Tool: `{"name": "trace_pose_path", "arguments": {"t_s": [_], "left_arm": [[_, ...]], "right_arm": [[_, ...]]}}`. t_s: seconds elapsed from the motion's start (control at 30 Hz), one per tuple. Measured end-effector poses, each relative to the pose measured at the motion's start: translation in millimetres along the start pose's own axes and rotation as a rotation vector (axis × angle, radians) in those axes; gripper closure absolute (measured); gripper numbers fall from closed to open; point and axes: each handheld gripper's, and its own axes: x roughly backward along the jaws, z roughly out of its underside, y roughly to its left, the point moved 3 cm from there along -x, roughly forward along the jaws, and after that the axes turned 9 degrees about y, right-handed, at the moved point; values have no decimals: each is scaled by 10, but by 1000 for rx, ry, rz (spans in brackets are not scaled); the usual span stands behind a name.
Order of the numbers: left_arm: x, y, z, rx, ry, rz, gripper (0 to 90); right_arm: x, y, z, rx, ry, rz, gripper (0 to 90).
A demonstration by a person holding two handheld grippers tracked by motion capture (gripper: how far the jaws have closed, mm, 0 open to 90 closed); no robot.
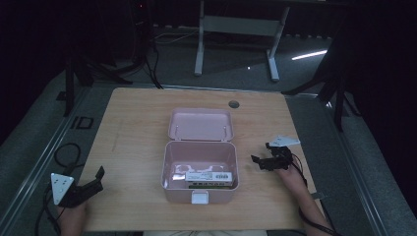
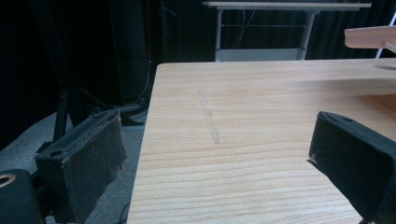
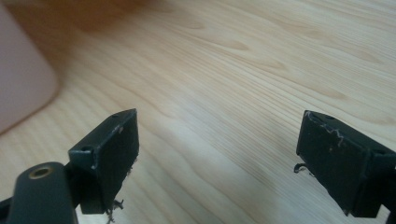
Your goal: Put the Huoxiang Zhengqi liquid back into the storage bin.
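Since the pink box [image 1: 200,169] is the biggest thing on the table [image 1: 133,128], every other place is best read from it: it sits at the middle of the wooden top, toward the person's edge, with its lid [image 1: 200,124] thrown back and resting behind the tub. It looks like thin moulded plastic, so it is probably light, fairly stiff and smooth enough to slide on the wood if nudged. A sound hold would be across a side wall or on the lid's front rim; the white latch [image 1: 199,197] on the front wall looks too small and delicate to pull hard.

Inside the tub lies a flat white carton [image 1: 208,176] with a green one under its near edge. Both look like cardboard, light and easily crushed, best pinched across the narrow sides.

Around the box the room is dark, with grey floor, a white desk frame behind and black stands on either side. The wood is pale, grained and matte, with a faint scuff left of the box.

Left of the box and near the front edge, the left gripper [image 1: 94,182] is spread wide and holds nothing. Just right of the box, the right gripper [image 1: 262,162] also gapes wide and empty above bare wood.
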Motion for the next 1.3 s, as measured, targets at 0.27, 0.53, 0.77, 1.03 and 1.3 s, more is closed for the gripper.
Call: {"name": "trace_pose_path", "arguments": {"t_s": [0.27, 0.53, 0.77, 1.03, 1.3], "left_arm": [[-1, 2, 0, 2, 1, 0, 37], [-1, 4, 0, 4, 1, -1, 37], [-1, 4, 0, 3, 1, -1, 37], [-1, 6, -1, 4, 3, 1, 37], [-1, 6, 0, 4, 2, 3, 37]], "right_arm": [[101, -123, 125, -48, -15, 25, 128], [278, -266, 250, -117, -45, 52, 131], [384, -399, 368, -186, -55, 75, 132], [498, -536, 529, -265, -60, 106, 132], [549, -580, 628, -334, -107, 129, 134]]}}
